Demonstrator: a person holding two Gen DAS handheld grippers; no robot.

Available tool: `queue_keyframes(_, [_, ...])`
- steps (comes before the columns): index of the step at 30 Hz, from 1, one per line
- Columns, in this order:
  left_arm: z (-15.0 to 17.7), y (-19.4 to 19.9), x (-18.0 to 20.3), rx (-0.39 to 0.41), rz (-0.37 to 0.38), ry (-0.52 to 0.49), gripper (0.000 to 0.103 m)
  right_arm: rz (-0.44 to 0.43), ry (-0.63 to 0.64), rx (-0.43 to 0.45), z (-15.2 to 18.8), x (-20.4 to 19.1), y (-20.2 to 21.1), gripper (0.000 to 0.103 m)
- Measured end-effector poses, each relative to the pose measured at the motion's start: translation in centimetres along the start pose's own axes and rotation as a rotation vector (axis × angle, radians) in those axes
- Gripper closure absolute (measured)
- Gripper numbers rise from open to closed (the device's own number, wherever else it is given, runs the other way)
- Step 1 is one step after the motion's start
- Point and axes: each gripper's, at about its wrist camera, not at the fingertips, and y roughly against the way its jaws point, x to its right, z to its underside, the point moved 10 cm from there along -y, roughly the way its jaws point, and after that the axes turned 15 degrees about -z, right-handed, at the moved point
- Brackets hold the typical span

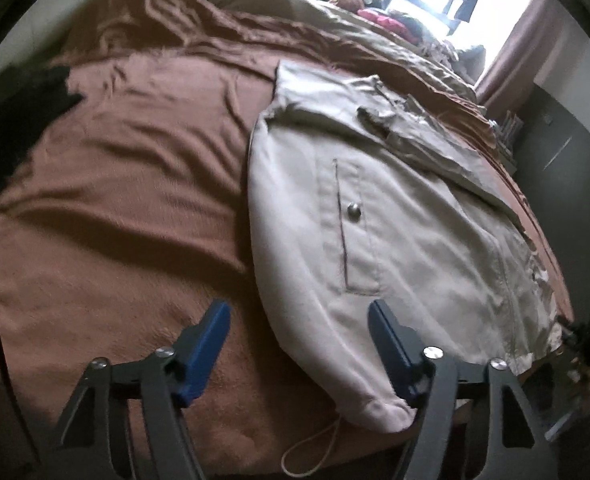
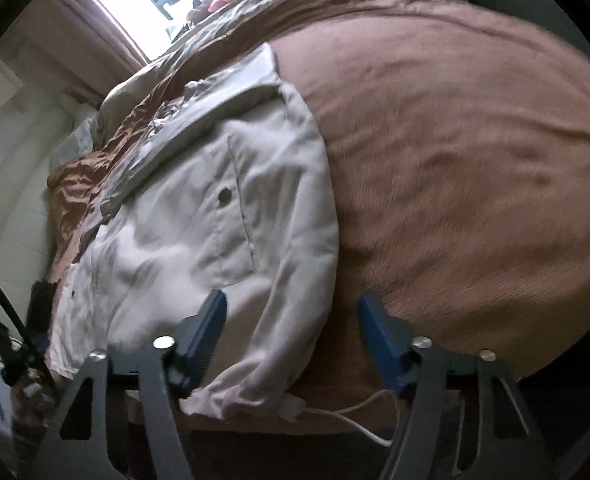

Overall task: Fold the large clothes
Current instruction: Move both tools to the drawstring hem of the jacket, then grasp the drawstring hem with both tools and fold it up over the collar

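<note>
The left gripper (image 1: 299,322) and right gripper (image 2: 292,314) stand part open, gripping nothing, each straddling a hem corner of the beige jacket (image 1: 395,216) lying on the brown bedspread (image 1: 135,200). Step: grasping the hem. Next: close on both corners.

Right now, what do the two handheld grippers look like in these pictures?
The left gripper and the right gripper look alike: two blue rectangular finger pads on dark grey metal linkage arms, joined with round silver bolts. No hand or sleeve is visible.
</note>
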Motion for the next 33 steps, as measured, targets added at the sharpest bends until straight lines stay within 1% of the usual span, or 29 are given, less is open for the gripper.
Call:
queue_keyframes(4, [0.3,-2.2,0.0,-0.046,0.022,0.037,0.036,-0.056,-0.014,0.004,-1.0,0.0,-0.5,0.048])
queue_keyframes(6, [0.2,-3.1,-0.1,-0.065,0.036,0.063,0.041,-0.086,-0.031,0.001,-1.7,0.0,-1.0,0.048])
queue_keyframes(10, [-0.9,-3.8,0.2,-0.059,0.077,0.100,0.042,-0.123,-0.052,0.005,-2.6,0.6,-2.0,0.052])
queue_keyframes(12, [-1.2,-4.0,0.8,-0.069,0.119,0.118,0.048,-0.141,-0.064,0.012,-2.6,0.9,-2.5,0.053])
queue_keyframes(15, [-1.0,-4.2,1.4,-0.075,0.156,0.126,0.049,-0.167,-0.076,0.019,-1.6,0.9,-3.0,0.055])
queue_keyframes(16, [-0.7,-4.0,1.5,-0.076,0.177,0.131,0.050,-0.184,-0.082,0.016,-1.3,0.8,-3.0,0.057])
queue_keyframes(18, [0.1,-3.7,1.8,-0.100,0.231,0.152,0.059,-0.225,-0.101,0.002,-0.2,0.5,-3.1,0.061])
queue_keyframes(19, [0.8,-3.5,2.1,-0.117,0.268,0.166,0.061,-0.238,-0.105,-0.003,0.3,0.3,-3.0,0.063])
queue_keyframes(20, [1.4,-3.2,2.3,-0.121,0.287,0.164,0.063,-0.248,-0.106,-0.006,0.7,0.3,-3.0,0.064])
queue_keyframes(21, [1.6,-3.0,2.4,-0.119,0.285,0.153,0.069,-0.259,-0.108,-0.013,1.1,0.2,-3.0,0.068])
queue_keyframes(22, [2.0,-2.8,2.4,-0.124,0.280,0.142,0.073,-0.263,-0.110,-0.017,1.3,0.3,-3.0,0.072])
queue_keyframes(23, [2.3,-2.7,2.5,-0.134,0.286,0.143,0.080,-0.259,-0.109,-0.019,1.4,0.4,-3.1,0.079])
queue_keyframes(24, [2.4,-2.7,2.6,-0.141,0.286,0.146,0.082,-0.253,-0.112,-0.023,1.5,0.5,-3.2,0.083])
queue_keyframes(25, [2.6,-2.4,2.7,-0.139,0.276,0.140,0.084,-0.246,-0.115,-0.018,1.5,0.6,-3.0,0.090])
queue_keyframes(26, [2.6,-2.1,2.6,-0.130,0.267,0.132,0.089,-0.240,-0.113,-0.005,1.5,0.6,-2.6,0.094])
queue_keyframes(28, [2.5,-1.2,2.4,-0.105,0.254,0.131,0.094,-0.244,-0.098,0.024,1.2,0.1,-1.8,0.098])
queue_keyframes(33, [1.0,2.0,1.6,-0.030,0.261,0.145,0.097,-0.276,-0.027,0.075,0.8,-2.9,0.7,0.100])
